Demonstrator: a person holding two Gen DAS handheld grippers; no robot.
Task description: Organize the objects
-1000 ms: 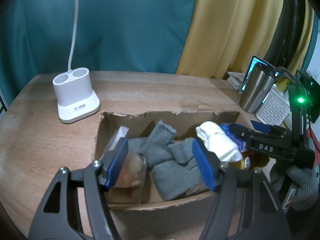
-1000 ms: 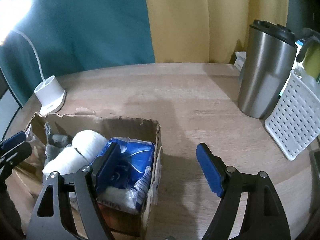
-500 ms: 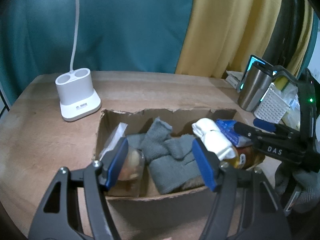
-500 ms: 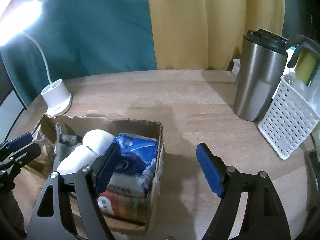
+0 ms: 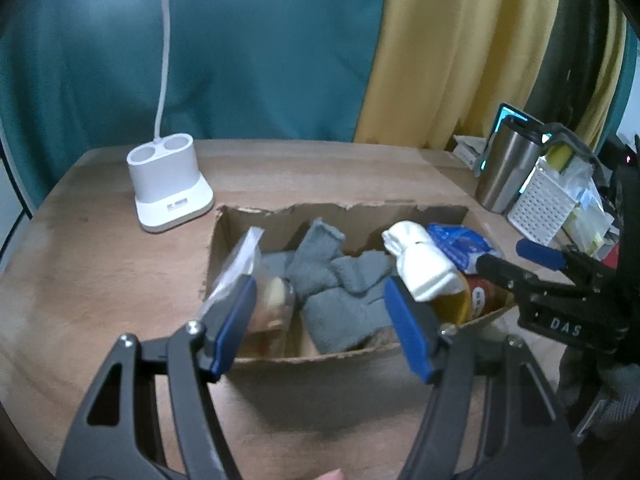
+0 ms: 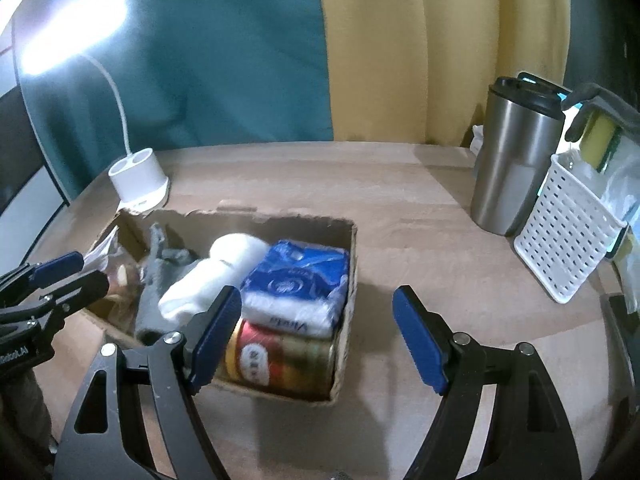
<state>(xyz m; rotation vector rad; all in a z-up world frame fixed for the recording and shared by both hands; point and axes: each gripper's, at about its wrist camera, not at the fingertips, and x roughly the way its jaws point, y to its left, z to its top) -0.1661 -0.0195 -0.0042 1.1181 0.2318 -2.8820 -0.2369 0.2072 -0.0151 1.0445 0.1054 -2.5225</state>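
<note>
A torn cardboard box (image 5: 340, 212) (image 6: 347, 280) sits on the wooden table. It holds grey socks (image 5: 340, 280) (image 6: 154, 276), a white sock roll (image 5: 420, 260) (image 6: 212, 276), a blue tissue pack (image 5: 456, 244) (image 6: 298, 284), a gold-and-red can (image 6: 280, 360) (image 5: 476, 300) and a clear bag of food (image 5: 256, 292). My left gripper (image 5: 324, 316) is open and empty, above the box's near edge. My right gripper (image 6: 318, 328) is open and empty, over the box's right end; it also shows in the left wrist view (image 5: 532, 260).
A white lamp base (image 5: 168, 184) (image 6: 138, 180) stands left behind the box. A steel tumbler (image 6: 512, 160) (image 5: 504, 168) and a white perforated basket (image 6: 564, 232) (image 5: 548, 208) stand at the right. Teal and yellow curtains hang behind the table.
Both grippers have pulled back and up from the box, staying open. The can under the tissue pack has come into the right wrist view.
</note>
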